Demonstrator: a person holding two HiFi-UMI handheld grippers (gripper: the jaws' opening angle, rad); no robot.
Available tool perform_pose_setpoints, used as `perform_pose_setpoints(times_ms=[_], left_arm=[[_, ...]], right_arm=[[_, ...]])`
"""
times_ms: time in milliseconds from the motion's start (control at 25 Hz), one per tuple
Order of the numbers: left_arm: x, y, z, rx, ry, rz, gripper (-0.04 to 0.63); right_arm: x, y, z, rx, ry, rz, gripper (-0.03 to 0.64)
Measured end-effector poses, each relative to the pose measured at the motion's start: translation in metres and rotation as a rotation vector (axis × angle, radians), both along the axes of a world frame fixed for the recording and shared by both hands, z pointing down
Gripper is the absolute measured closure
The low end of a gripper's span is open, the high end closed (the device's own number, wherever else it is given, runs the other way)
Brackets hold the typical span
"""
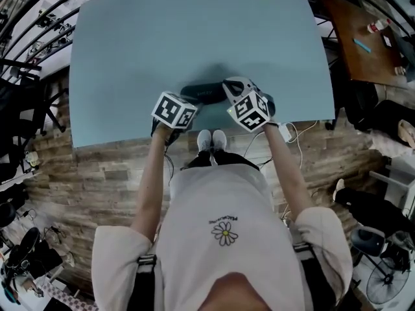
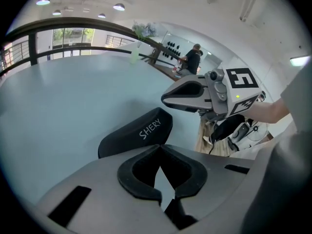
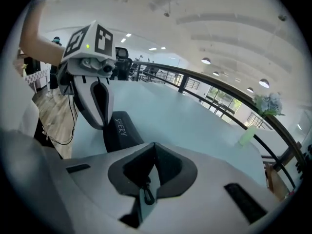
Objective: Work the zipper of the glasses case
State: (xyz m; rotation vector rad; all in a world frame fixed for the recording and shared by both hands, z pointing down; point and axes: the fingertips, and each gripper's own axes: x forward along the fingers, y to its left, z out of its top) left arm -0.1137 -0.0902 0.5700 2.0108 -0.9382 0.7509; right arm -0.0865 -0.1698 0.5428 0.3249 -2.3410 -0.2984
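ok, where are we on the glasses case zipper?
Done: the right gripper is shut on the zipper pull. In hand: the left gripper, shut and empty, sits by one end of the glasses case. Left: running the zipper. No view shows how far along it is.

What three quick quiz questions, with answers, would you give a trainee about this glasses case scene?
1. True or false: the right gripper has its jaws wide apart, with nothing between them.
2. Where on the blue table does the glasses case lie? A) by the near edge B) at the centre C) by the far edge
3. What word is printed on the case?
Key: 1 false, the jaws are shut on the zipper pull. 2 A. 3 SHERY.
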Motion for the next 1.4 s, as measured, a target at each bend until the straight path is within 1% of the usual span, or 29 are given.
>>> perform_pose_setpoints(times_ms=[120, 240, 280, 400, 480, 560, 680, 840, 960, 1040, 1120, 1160, 1200, 1240, 1320, 1400], left_arm=[[-0.002, 0.001, 0.001, -0.005, -0.021, 0.000, 0.580], [-0.010, -0.001, 0.004, 0.001, -0.068, -0.006, 0.580], [-0.013, -0.004, 0.005, 0.011, -0.073, -0.014, 0.580], [-0.026, -0.016, 0.005, 0.046, -0.061, -0.070, 0.580], [-0.039, -0.028, 0.006, 0.069, -0.079, -0.109, 0.580], [-0.052, -0.044, 0.006, 0.093, -0.102, -0.128, 0.580], [-0.059, -0.071, 0.003, 0.113, -0.098, -0.112, 0.580], [-0.056, -0.093, 0.003, 0.129, -0.112, -0.084, 0.580], [-0.054, -0.101, 0.002, 0.132, -0.098, -0.088, 0.580], [-0.057, -0.103, -0.004, 0.146, -0.078, -0.113, 0.580], [-0.056, -0.101, -0.023, 0.193, -0.050, -0.152, 0.580], [-0.051, -0.097, -0.035, 0.220, -0.031, -0.155, 0.580], [-0.041, -0.091, -0.045, 0.238, -0.019, -0.135, 0.580], [-0.031, -0.084, -0.049, 0.243, -0.026, -0.096, 0.580], [-0.015, -0.071, -0.041, 0.222, -0.088, -0.010, 0.580], [-0.007, -0.063, -0.024, 0.184, -0.135, 0.027, 0.580]], right_arm=[[0.000, 0.007, 0.012, -0.017, 0.067, -0.039, 0.609], [0.003, 0.017, 0.014, -0.035, 0.079, -0.054, 0.609], [0.004, 0.019, 0.014, -0.041, 0.080, -0.057, 0.609], [0.003, 0.025, 0.015, -0.064, 0.092, -0.068, 0.609], [-0.002, 0.034, 0.015, -0.095, 0.096, -0.085, 0.609], [-0.010, 0.044, 0.014, -0.114, 0.092, -0.102, 0.609], [-0.021, 0.052, 0.014, -0.124, 0.072, -0.106, 0.609], [-0.034, 0.061, 0.015, -0.130, 0.059, -0.092, 0.609], [-0.036, 0.061, 0.015, -0.130, 0.048, -0.065, 0.609], [-0.035, 0.060, 0.015, -0.137, 0.037, -0.051, 0.609], [-0.034, 0.061, 0.015, -0.139, 0.032, -0.045, 0.609], [-0.034, 0.061, 0.015, -0.140, 0.030, -0.043, 0.609], [-0.033, 0.061, 0.015, -0.141, 0.027, -0.040, 0.609], [-0.033, 0.061, 0.015, -0.142, 0.022, -0.036, 0.609], [-0.033, 0.060, 0.015, -0.142, 0.010, -0.029, 0.609], [-0.034, 0.061, 0.015, -0.142, 0.001, -0.028, 0.609]])
